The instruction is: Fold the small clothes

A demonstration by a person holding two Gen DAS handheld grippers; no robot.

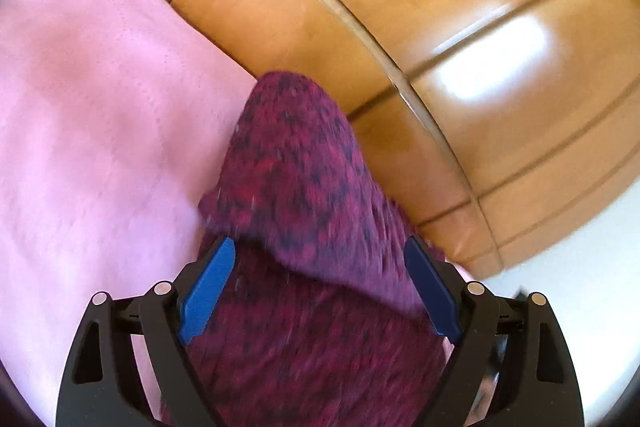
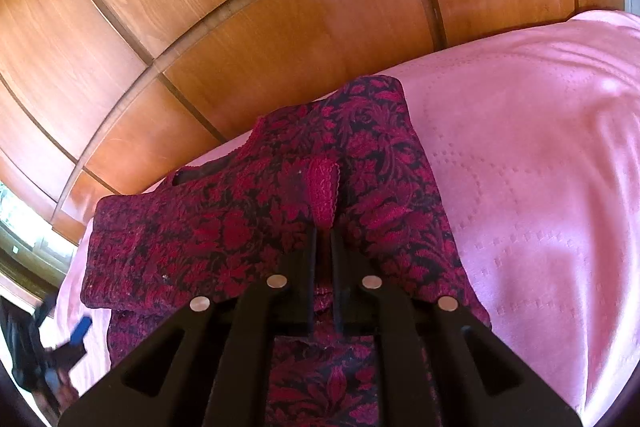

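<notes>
A small dark red and black floral garment (image 2: 224,227) lies on a pink bedspread (image 2: 540,187). My right gripper (image 2: 324,227) is shut on a red lace-trimmed edge (image 2: 322,187) of the garment, which sticks out past its fingertips. In the left wrist view, blurred by motion, the garment (image 1: 304,195) has a fold lying between the blue fingers (image 1: 208,287). My left gripper (image 1: 320,251) is open above it and holds nothing. It also shows at the lower left of the right wrist view (image 2: 80,331).
The pink bedspread (image 1: 92,115) covers the bed. A wooden panelled wardrobe (image 2: 240,7) stands just behind the bed, also in the left wrist view (image 1: 460,47). A window (image 2: 20,227) is at the far left.
</notes>
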